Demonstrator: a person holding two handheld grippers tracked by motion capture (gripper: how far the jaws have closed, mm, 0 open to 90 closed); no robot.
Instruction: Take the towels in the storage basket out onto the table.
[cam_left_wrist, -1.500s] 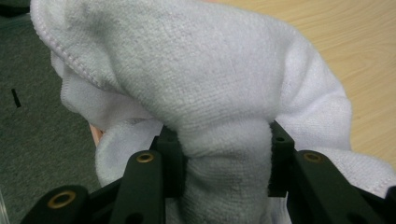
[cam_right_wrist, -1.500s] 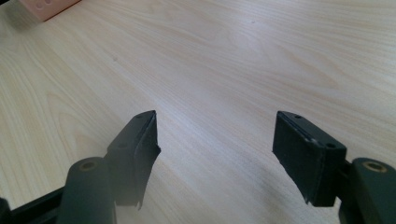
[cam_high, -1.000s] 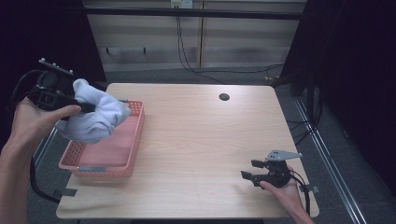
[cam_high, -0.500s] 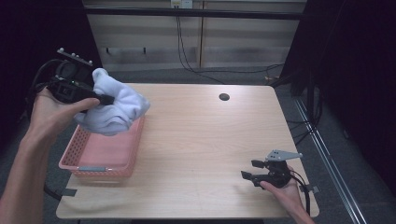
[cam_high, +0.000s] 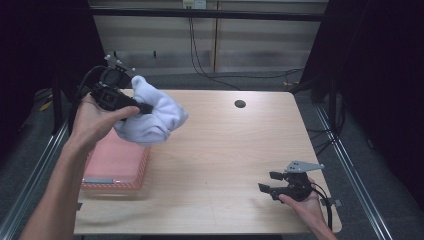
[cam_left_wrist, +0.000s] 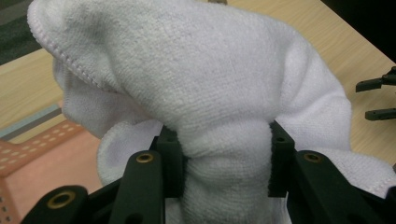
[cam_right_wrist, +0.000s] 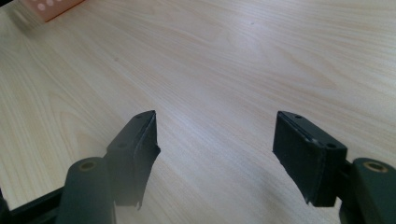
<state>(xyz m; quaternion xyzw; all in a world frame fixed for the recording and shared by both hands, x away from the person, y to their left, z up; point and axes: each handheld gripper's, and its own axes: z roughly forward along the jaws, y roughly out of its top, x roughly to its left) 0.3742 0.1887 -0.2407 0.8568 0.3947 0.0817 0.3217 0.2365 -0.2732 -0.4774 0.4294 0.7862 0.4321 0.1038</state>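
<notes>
The left gripper (cam_high: 146, 108) has its jaws clamped around a pinched neck of the bunched white terry-cloth towel (cam_high: 150, 117), and the towel hangs in the air, off the tabletop, over the far right edge of the shallow pink perforated plastic basket (cam_high: 116, 162). From the left gripper view the cloth (cam_left_wrist: 201, 107) bulges up and over the jaws, squeezed in tight between the two pads, so that grip looks secure. The pick-up part reads as done: the towel is out of the basket and clear of its rim, and nothing else shows inside the basket. What is left, by my reckoning, is carrying it across to the bare light wooden tabletop (cam_high: 225, 150) and setting it down, perhaps spreading or folding it there. Over at the near right corner, the right gripper (cam_high: 267, 189) rests low by the tabletop with its jaws standing wide apart and nothing between them; its own view shows just bare wood grain (cam_right_wrist: 224, 70) in the gap. It looks to be waiting for its turn.
</notes>
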